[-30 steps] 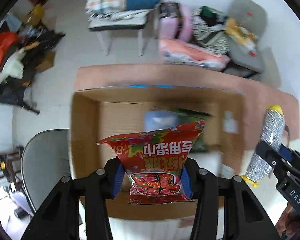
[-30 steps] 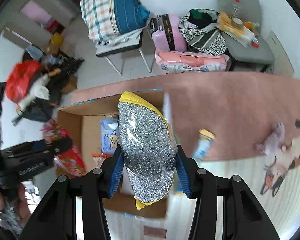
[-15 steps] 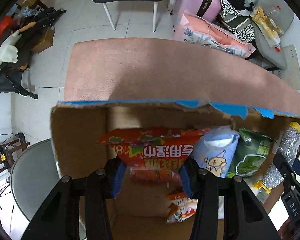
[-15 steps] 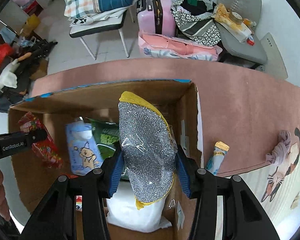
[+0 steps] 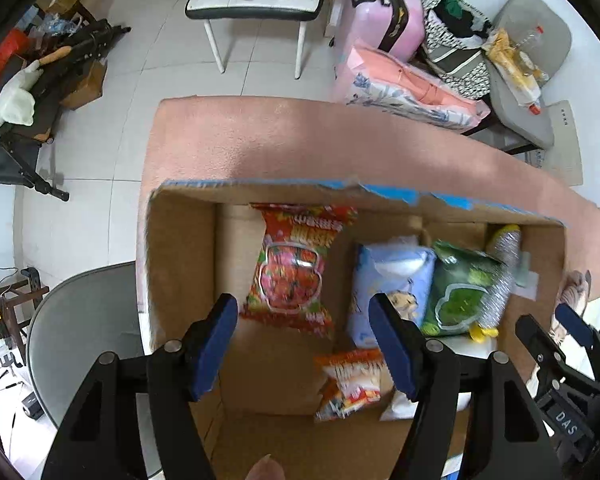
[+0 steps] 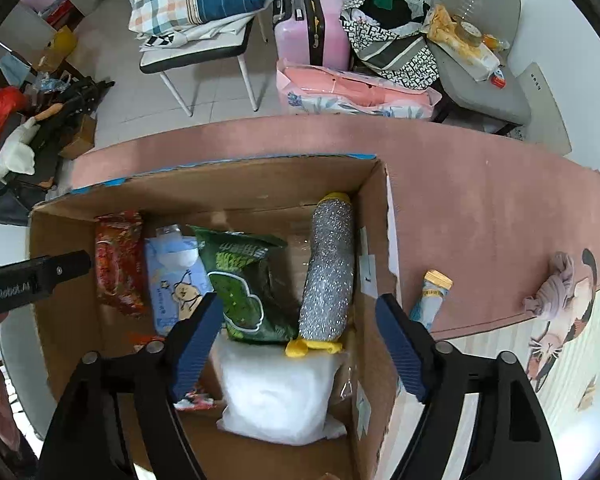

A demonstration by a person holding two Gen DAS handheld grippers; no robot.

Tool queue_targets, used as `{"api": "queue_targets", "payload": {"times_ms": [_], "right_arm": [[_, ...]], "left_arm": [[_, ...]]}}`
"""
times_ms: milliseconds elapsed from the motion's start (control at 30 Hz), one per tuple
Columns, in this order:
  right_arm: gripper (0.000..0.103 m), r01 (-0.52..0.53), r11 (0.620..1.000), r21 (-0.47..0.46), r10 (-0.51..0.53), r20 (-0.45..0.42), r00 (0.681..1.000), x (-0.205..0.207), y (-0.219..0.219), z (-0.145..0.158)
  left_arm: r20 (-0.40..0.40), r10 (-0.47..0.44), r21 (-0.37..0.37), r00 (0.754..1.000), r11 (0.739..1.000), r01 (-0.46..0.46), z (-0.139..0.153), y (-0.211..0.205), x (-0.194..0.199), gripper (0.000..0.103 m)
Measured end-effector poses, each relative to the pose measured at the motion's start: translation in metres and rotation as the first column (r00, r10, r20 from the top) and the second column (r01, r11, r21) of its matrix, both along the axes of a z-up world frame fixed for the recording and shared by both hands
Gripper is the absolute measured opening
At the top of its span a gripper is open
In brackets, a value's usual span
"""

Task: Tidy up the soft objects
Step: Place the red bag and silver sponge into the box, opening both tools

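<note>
An open cardboard box point(image 5: 180, 248) point(image 6: 64, 332) stands on the pink table. My left gripper point(image 5: 302, 340) is open above the box; the red snack bag point(image 5: 296, 272) point(image 6: 118, 260) lies loose inside, just below it. My right gripper point(image 6: 298, 344) is open; the silver glitter pouch point(image 6: 330, 276) point(image 5: 500, 276) leans inside the box at its right wall. A blue bag point(image 6: 176, 280), a green bag point(image 6: 244, 284), a white soft pack point(image 6: 280, 396) and a small red-white packet point(image 5: 350, 380) also lie inside.
On the table right of the box lie a small tube packet point(image 6: 430, 300) and a grey-pink cloth point(image 6: 552, 292). A grey round chair point(image 5: 80, 344) stands at the left. Chairs, a pink suitcase point(image 6: 312, 28) and bags stand beyond the table.
Both grippers have opened. The red snack bag dropped from the left gripper into the box, and the silver pouch dropped from the right gripper against the right wall.
</note>
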State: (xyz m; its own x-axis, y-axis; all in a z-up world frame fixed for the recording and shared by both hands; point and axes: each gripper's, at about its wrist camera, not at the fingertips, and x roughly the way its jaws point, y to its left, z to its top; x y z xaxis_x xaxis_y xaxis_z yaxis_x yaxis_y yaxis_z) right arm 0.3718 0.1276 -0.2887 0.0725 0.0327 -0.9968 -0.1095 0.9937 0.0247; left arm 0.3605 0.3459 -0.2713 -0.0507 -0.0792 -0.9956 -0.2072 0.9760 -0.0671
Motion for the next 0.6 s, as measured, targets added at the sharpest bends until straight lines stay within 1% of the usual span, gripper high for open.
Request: {"api": "queue_targets", "payload": {"times_ms": [100, 167, 233, 367, 567, 600], "right_arm": [[0.095, -0.017, 1.0, 0.016, 0.016, 0.011, 1.0, -0.011, 0.0, 0.015], [0.098, -0.031, 0.999, 0.021, 0.031, 0.021, 0.999, -0.018, 0.001, 0.024], [0.102, -0.043, 0.999, 0.02, 0.042, 0.034, 0.999, -0.029, 0.001, 0.033], [0.103, -0.058, 0.998, 0.029, 0.057, 0.054, 0.997, -0.052, 0.002, 0.047], [0.103, -0.083, 0.995, 0.048, 0.078, 0.089, 0.993, -0.086, 0.0, 0.067], [0.103, -0.086, 0.995, 0.048, 0.081, 0.1, 0.992, -0.093, -0.001, 0.072]], "left_arm": [[0.029, -0.006, 0.007, 1.0, 1.0, 0.006, 0.015, -0.004, -0.015, 0.066], [0.051, -0.01, 0.015, 0.999, 1.0, 0.009, 0.025, -0.007, -0.025, 0.066], [0.073, -0.016, 0.039, 0.997, 0.999, 0.013, 0.034, -0.009, -0.038, 0.066], [0.107, -0.014, 0.053, 0.994, 0.999, 0.008, 0.049, -0.014, -0.058, 0.066], [0.175, -0.009, 0.081, 0.984, 0.997, -0.005, 0.079, -0.022, -0.09, 0.066], [0.189, -0.009, 0.088, 0.982, 0.996, -0.008, 0.084, -0.024, -0.096, 0.068]]}}
